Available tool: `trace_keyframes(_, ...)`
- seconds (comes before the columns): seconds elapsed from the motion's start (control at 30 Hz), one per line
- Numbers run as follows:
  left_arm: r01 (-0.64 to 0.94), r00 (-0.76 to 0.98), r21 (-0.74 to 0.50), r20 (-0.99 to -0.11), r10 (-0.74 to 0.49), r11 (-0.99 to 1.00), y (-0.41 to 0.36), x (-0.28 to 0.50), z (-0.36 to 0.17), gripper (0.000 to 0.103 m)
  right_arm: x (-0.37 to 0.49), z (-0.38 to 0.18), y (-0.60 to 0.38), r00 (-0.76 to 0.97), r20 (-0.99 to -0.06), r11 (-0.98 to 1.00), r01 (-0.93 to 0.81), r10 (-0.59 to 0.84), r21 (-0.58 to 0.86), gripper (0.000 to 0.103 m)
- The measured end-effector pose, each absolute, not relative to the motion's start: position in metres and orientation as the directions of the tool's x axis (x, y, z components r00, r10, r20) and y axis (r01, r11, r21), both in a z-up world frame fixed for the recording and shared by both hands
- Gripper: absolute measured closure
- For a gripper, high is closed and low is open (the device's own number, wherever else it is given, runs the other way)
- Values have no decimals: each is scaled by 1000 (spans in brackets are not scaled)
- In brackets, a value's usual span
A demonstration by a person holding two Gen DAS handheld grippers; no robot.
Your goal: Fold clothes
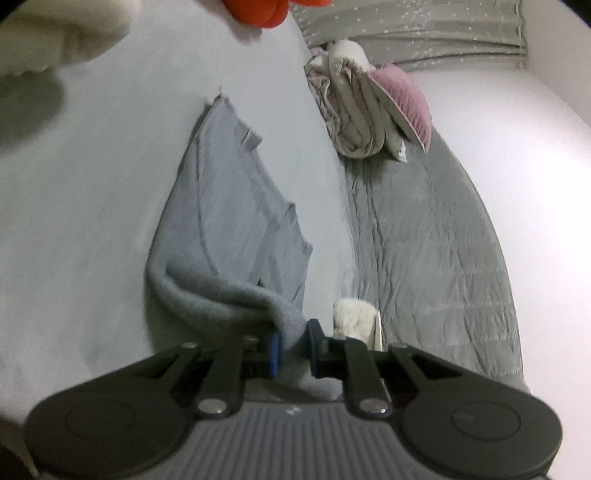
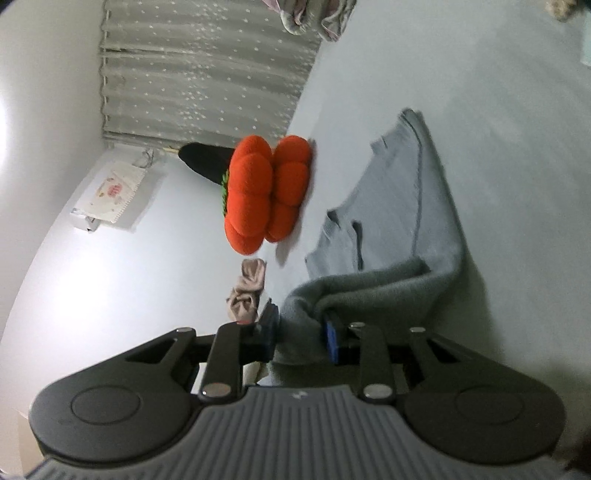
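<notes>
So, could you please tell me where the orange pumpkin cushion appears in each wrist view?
Left wrist view: the orange pumpkin cushion is cut off by the top edge, left of centre.
Right wrist view: it sits mid-frame, left of the grey garment.
Shared landmark: the grey garment, whose near edge is pinched in each gripper's fingers.

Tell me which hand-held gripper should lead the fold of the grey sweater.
Neither clearly. The left hand-held gripper and the right hand-held gripper each pinch the near edge of the grey sweater, lifted off the bed. They look best moved together.
</notes>
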State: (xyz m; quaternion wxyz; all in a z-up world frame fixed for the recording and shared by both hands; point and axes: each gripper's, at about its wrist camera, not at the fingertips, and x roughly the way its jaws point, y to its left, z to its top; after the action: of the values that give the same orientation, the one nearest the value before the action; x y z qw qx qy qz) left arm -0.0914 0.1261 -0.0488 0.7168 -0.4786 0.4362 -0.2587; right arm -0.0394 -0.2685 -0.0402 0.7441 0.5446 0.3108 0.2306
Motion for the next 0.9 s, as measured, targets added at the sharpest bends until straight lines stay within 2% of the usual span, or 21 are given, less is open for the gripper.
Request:
trace_keyframes(0.13, -45, 535, -925, -342, -773, 378, 125, -67, -47, 88, -16, -40, -269, 709, -202, 289, -4, 676, 957, 73)
trace_keyframes(0.27, -64, 545, -918, -360, -757, 391, 124, -43, -50, 88, 9, -42, -271, 714, -204, 284, 8, 670, 959, 73)
trace_keyframes(0.7, -157, 536, -859, -488, -689, 487, 129, 21, -84, 87, 66, -85, -292, 715, -213, 208, 96, 666, 973, 70)
trace_keyframes(0.77, -140, 544, -846, -500, -674, 515, 128, 24, -89, 83, 65, -98, -300, 728, -214, 182, 125, 651, 975, 63)
trace_keyframes(0.87, -119, 543, -834, -509, -668, 539, 126, 27, -87, 78, 61, -108, -310, 748, -220, 154, 158, 626, 975, 61)
trace_keyframes(0.9, -114, 541, -837, -505, -673, 536, 125, 29, -83, 70, 60, -105, -313, 756, -217, 156, 152, 618, 976, 61)
